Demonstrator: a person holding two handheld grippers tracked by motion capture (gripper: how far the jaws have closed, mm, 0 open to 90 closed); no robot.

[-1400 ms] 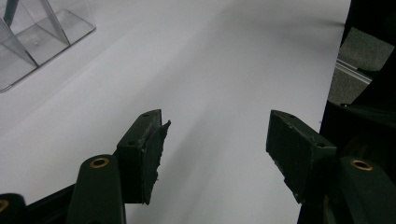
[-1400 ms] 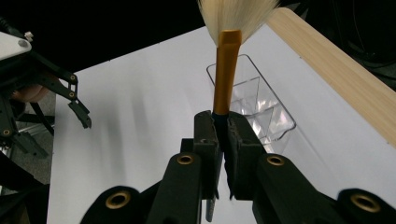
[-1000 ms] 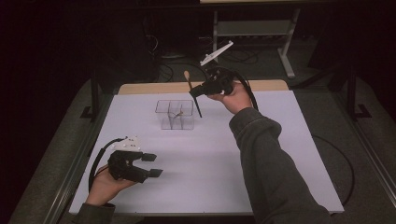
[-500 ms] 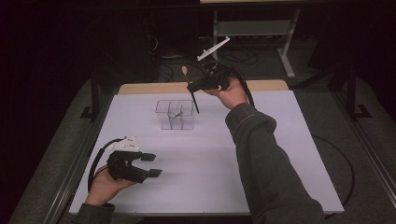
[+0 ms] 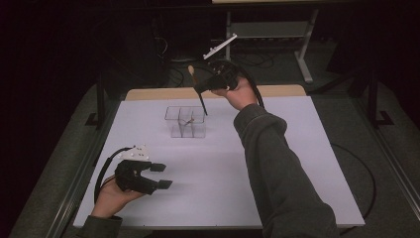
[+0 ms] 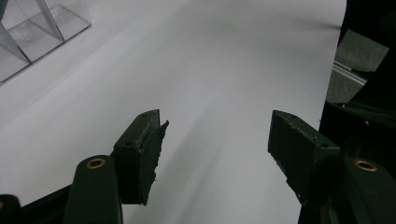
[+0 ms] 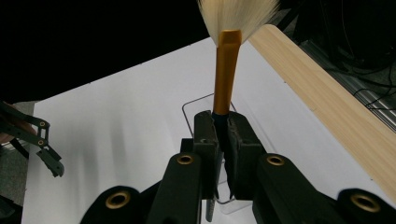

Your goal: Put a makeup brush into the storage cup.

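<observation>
The right gripper [image 5: 200, 89] has lifted the brush [image 7: 227, 70] a bit higher above the clear organizer [image 5: 185, 121], jaws clamped on its handle. Looks like it's pulled free. Left gripper [image 5: 161, 176] rests on the tabletop [image 5: 297, 163], jaws open, empty.

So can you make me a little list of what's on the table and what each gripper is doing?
table: white tabletop with a light wooden strip along the far edge
box: clear plastic divided organiser box, standing near the far middle
brush: makeup brush with gold ferrule, pale bristles and dark handle
right gripper: shut on the brush, held above the box, bristles up
left gripper: open, nothing between its jaws, low over the near left of the table
</observation>
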